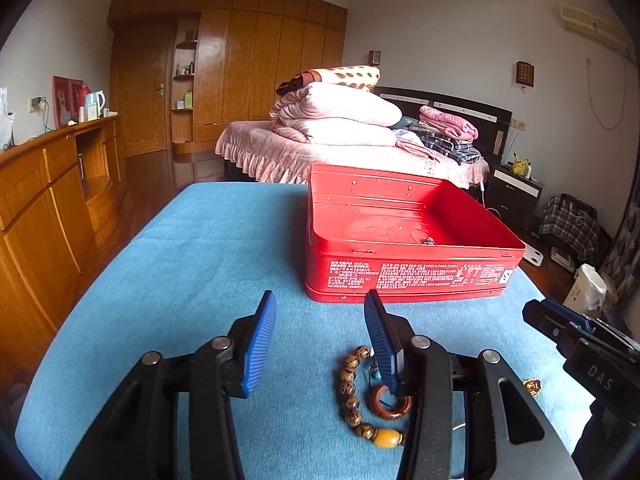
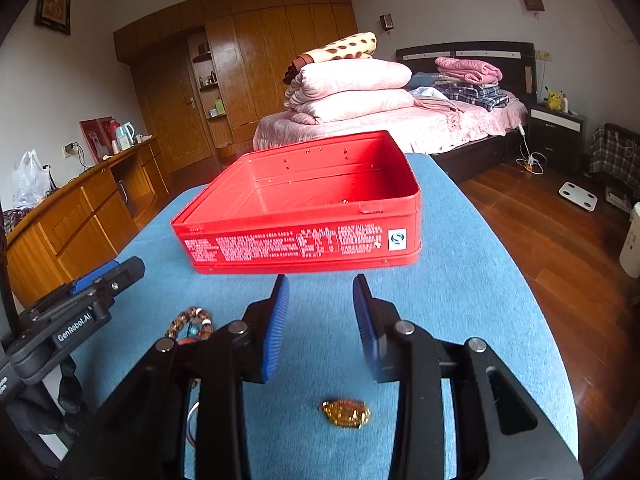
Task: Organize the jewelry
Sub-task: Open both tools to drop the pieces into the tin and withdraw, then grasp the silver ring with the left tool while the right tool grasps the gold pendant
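An open red tin box [image 1: 404,276] stands on the blue cloth-covered table [image 1: 200,264]; a small dark piece of jewelry [image 1: 427,241] lies inside it. A brown bead bracelet [image 1: 352,396] with an amber bead and a wooden ring [image 1: 390,402] lies below my left gripper [image 1: 320,332], which is open and empty. In the right wrist view, a small gold ornament [image 2: 346,412] lies on the cloth under my open, empty right gripper [image 2: 320,312]. The box [image 2: 304,240] is just ahead. The bracelet [image 2: 192,322] shows at the left, partly hidden.
The right gripper's body [image 1: 580,340] shows at the right edge of the left wrist view; the left gripper's body [image 2: 72,316] shows at the left of the right wrist view. A wooden cabinet [image 1: 48,216] runs along the left. A bed [image 1: 340,148] stands beyond the table.
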A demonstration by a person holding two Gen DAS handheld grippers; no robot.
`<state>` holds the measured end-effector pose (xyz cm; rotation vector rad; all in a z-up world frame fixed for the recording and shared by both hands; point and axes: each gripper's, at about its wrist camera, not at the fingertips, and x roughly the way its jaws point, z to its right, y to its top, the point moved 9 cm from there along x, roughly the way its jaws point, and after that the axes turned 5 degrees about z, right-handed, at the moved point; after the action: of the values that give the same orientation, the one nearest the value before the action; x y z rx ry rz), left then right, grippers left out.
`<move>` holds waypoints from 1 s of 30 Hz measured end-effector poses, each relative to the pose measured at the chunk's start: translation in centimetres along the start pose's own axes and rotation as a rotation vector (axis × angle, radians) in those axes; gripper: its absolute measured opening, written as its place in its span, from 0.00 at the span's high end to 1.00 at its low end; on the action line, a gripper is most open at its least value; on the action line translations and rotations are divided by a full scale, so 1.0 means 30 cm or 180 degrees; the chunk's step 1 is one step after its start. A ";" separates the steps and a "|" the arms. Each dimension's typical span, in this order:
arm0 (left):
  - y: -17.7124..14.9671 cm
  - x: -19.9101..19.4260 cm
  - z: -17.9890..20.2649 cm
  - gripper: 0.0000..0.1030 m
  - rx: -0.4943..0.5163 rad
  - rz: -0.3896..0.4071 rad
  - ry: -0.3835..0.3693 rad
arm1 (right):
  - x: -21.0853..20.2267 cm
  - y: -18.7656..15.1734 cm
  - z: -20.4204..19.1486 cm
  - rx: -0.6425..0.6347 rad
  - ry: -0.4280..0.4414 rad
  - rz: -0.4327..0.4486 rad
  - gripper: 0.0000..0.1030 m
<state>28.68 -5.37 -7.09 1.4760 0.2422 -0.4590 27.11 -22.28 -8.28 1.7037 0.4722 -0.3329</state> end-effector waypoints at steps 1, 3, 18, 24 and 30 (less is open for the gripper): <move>-0.008 -0.013 -0.003 0.56 0.0003 0.0010 0.0009 | -0.008 -0.018 0.000 0.0010 -0.0006 -0.0017 0.68; -0.030 -0.035 -0.005 0.56 -0.0004 0.0012 0.0018 | -0.020 -0.045 0.007 0.0024 -0.0035 -0.0045 0.68; -0.171 -0.151 0.011 0.51 0.0011 0.0013 -0.0016 | -0.060 -0.199 0.055 0.0010 -0.0201 -0.0261 0.61; -0.194 -0.205 0.019 0.51 -0.0011 0.0070 -0.0057 | -0.045 -0.210 0.041 -0.0082 -0.0246 -0.0282 0.61; -0.210 -0.243 0.084 0.51 0.0051 0.0085 -0.0227 | -0.042 -0.226 0.016 -0.0338 -0.0352 -0.0306 0.75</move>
<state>19.13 -6.99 -9.38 1.4740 0.1626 -0.4921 22.75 -21.96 -13.63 1.5540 0.4827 -0.4613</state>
